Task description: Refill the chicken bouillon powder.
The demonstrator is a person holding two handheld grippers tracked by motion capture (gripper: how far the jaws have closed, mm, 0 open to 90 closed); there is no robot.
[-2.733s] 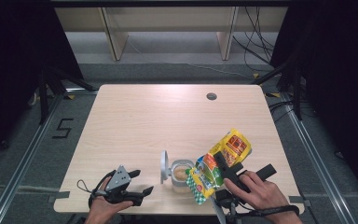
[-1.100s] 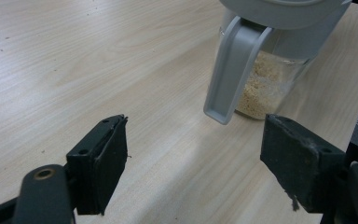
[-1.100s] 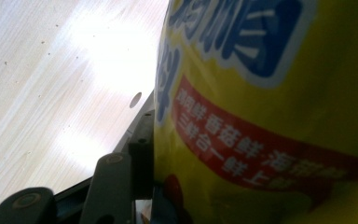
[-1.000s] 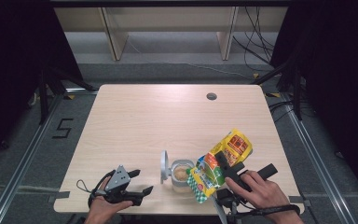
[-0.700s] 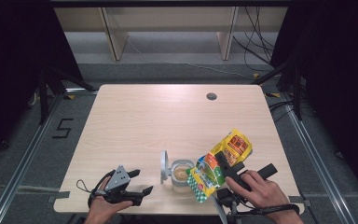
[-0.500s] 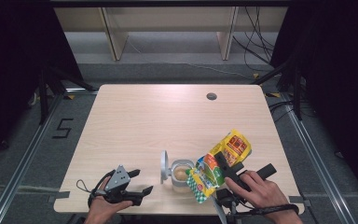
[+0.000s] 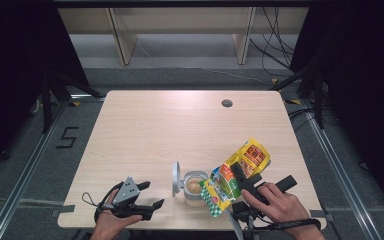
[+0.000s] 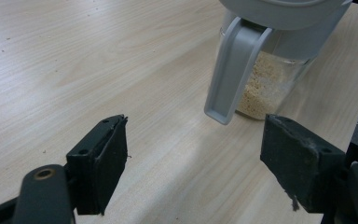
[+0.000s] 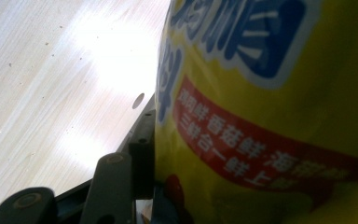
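We see the right tongs (image 7: 241, 176) clamped on a yellow seasoning bag (image 7: 236, 175), tilted over an open-lidded jar (image 7: 194, 188) of pale granules near the surface's (image 7: 170, 125) front edge. The left tongs (image 7: 147, 198) rest wide open and empty, left of the jar.

A pale wooden table (image 7: 145, 130) has a small round grommet hole (image 7: 226, 103) near its far edge. Beyond it stands a light shelving unit (image 7: 180, 25). A "5" marking (image 7: 68, 137) lies on the grey floor left of the table.
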